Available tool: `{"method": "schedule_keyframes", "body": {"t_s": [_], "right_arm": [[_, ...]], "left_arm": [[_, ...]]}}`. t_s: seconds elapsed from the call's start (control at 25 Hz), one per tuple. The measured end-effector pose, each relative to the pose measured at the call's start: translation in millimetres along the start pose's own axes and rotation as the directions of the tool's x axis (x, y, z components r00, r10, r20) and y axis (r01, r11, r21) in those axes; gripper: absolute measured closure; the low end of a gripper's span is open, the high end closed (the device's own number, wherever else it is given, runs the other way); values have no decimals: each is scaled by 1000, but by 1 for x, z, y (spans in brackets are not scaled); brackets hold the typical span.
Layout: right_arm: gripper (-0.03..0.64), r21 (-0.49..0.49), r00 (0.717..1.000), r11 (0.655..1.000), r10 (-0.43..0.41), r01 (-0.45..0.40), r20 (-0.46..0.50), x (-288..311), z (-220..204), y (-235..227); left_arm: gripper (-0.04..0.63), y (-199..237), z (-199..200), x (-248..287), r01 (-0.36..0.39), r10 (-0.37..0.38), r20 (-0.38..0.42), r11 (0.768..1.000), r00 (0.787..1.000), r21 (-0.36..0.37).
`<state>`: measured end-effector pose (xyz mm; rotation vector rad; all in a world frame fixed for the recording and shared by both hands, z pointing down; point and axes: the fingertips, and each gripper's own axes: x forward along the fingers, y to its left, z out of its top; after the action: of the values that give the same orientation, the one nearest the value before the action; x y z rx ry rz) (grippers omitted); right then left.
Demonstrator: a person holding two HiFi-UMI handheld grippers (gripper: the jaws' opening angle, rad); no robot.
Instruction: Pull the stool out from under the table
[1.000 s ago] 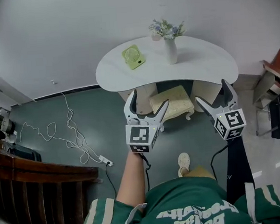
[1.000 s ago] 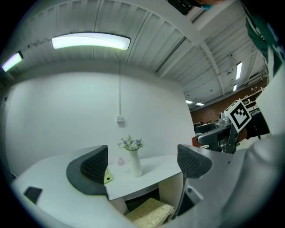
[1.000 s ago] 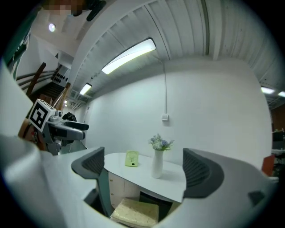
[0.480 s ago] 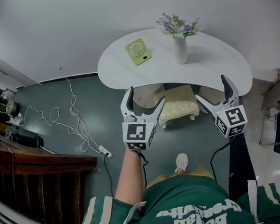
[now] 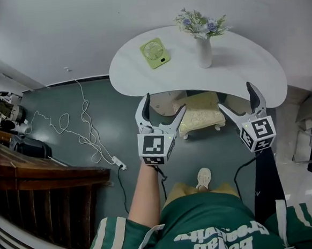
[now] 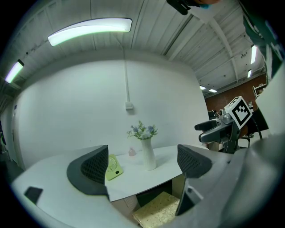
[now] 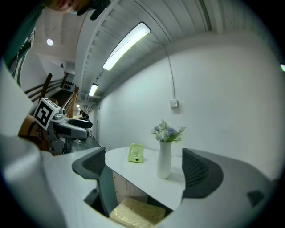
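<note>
Stool (image 5: 199,114) half under the table's (image 5: 136,82) near edge, left gripper (image 5: 165,103) and right gripper (image 5: 234,97) above the floor before it, both with jaws wide apart, empty, vase (image 5: 204,52) and fan (image 5: 154,52) on the tabletop

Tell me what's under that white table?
A stool with a yellow cushion stands under the table, its near part showing. The table covers the stool's far end and most of the pale base beside it.
</note>
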<state>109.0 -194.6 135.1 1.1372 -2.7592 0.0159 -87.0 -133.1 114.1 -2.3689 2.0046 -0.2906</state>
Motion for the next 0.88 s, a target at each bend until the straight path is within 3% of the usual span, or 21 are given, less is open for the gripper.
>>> {"method": "schedule_keyframes", "body": {"t_s": [0.52, 0.88], "right_arm": [[68, 22, 999, 1000, 17, -16, -41, 11, -25, 6], [72, 48, 998, 999, 19, -16, -55, 19, -41, 8]], "left_arm": [[114, 5, -31, 0, -17, 15, -55, 1000, 998, -22], [114, 4, -43, 7, -10, 7, -52, 999, 999, -48]]}}
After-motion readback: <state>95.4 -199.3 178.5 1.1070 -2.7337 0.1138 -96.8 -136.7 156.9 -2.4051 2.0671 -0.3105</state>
